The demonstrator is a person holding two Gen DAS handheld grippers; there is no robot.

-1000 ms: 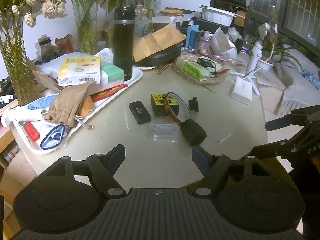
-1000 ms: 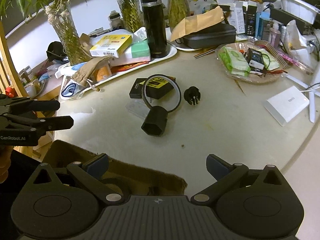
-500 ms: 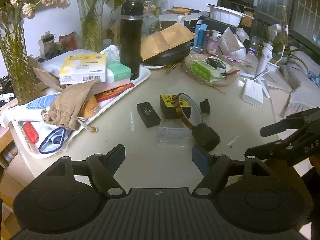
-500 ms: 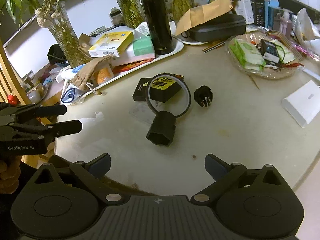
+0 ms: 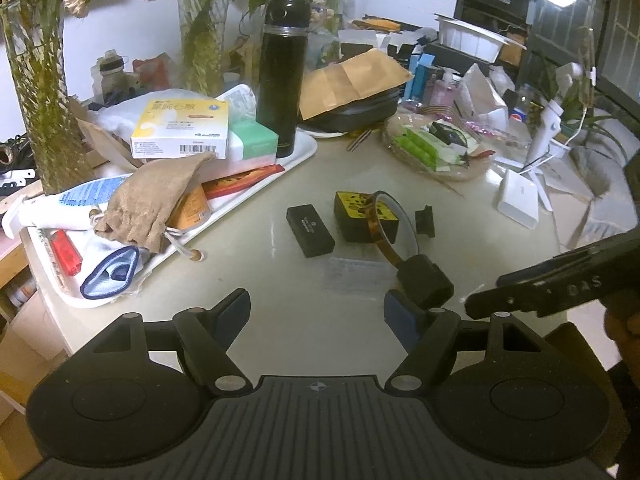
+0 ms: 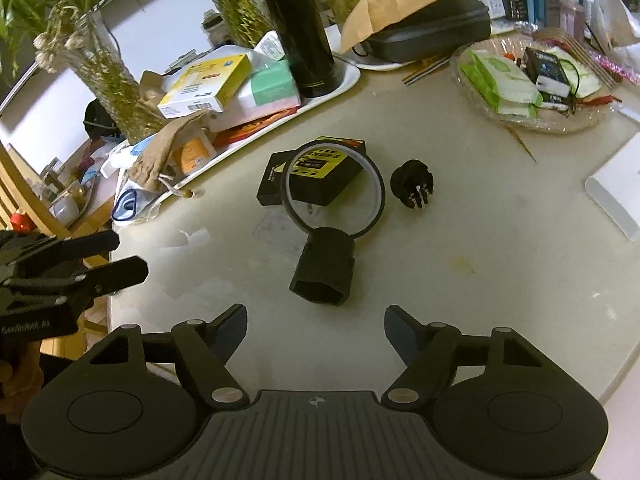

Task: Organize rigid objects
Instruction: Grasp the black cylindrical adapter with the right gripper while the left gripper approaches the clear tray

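the right hand-held gripper, jaws just narrowed but still empty, approaches the black adapter block lying on the counter just ahead; the left hand-held gripper waits open, and the next move seems to be closing around the block.

One tall black cylindrical flask, one flat black rectangular case, one yellow-labelled black box, one amber tape ring, one black hexagonal adapter block, one small black pronged plug, two glass flower vases, one white tray, two claws
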